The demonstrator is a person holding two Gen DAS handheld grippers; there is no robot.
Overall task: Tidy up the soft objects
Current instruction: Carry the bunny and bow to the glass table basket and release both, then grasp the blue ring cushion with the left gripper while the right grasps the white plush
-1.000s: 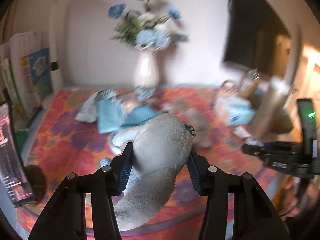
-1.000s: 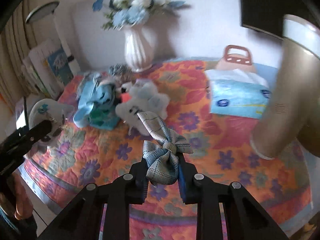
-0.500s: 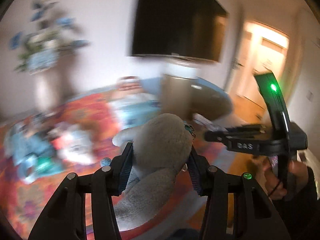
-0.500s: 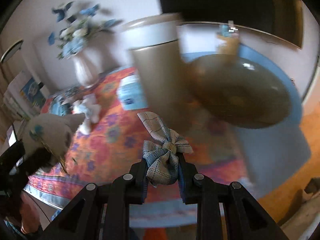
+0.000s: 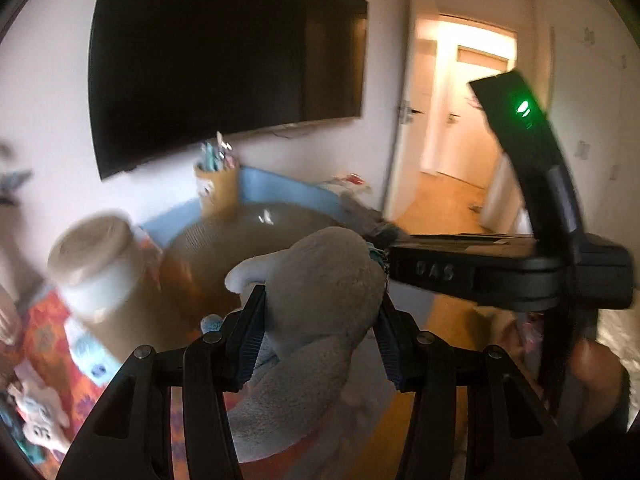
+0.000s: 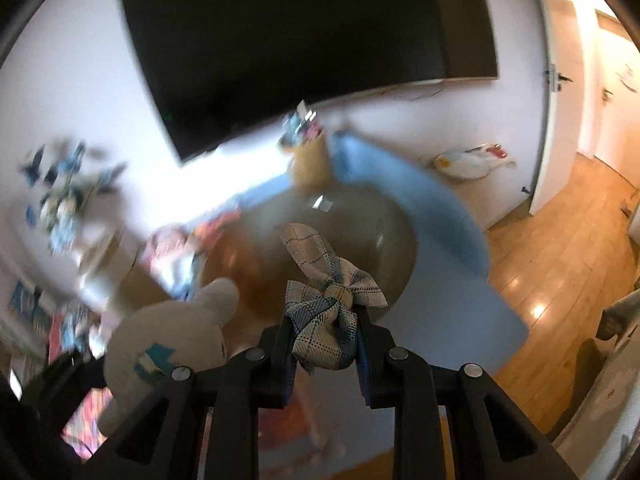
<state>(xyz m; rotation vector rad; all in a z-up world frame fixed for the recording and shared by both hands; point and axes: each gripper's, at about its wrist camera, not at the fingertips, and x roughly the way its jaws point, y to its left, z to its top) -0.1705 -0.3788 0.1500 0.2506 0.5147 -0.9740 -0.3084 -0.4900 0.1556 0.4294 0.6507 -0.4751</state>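
My left gripper [image 5: 320, 332] is shut on a grey plush toy [image 5: 320, 292], whose body hangs down between the fingers. The same grey plush toy [image 6: 168, 344] appears at the lower left of the right wrist view. My right gripper [image 6: 324, 340] is shut on a knotted blue-and-white checked cloth [image 6: 328, 304], one tail sticking up. Both are held in the air over a large round brown bowl [image 5: 224, 248], also seen as the brown bowl [image 6: 360, 232] ahead of the right gripper. The right gripper's body [image 5: 500, 272] crosses the left wrist view at the right.
A tan cylindrical container [image 5: 96, 268] stands left of the bowl. A pen cup [image 5: 218, 184] sits behind it on a blue mat [image 6: 440, 232]. A dark wall screen [image 5: 224, 52] hangs above. The flowered orange cloth [image 5: 44, 328] with small soft toys [image 5: 38, 412] lies at left. Wooden floor [image 6: 560, 240] opens to the right.
Both grippers have swung right from the flowered cloth and vase toward the brown bowl and screen, keeping hold of the plush toy and the checked cloth.
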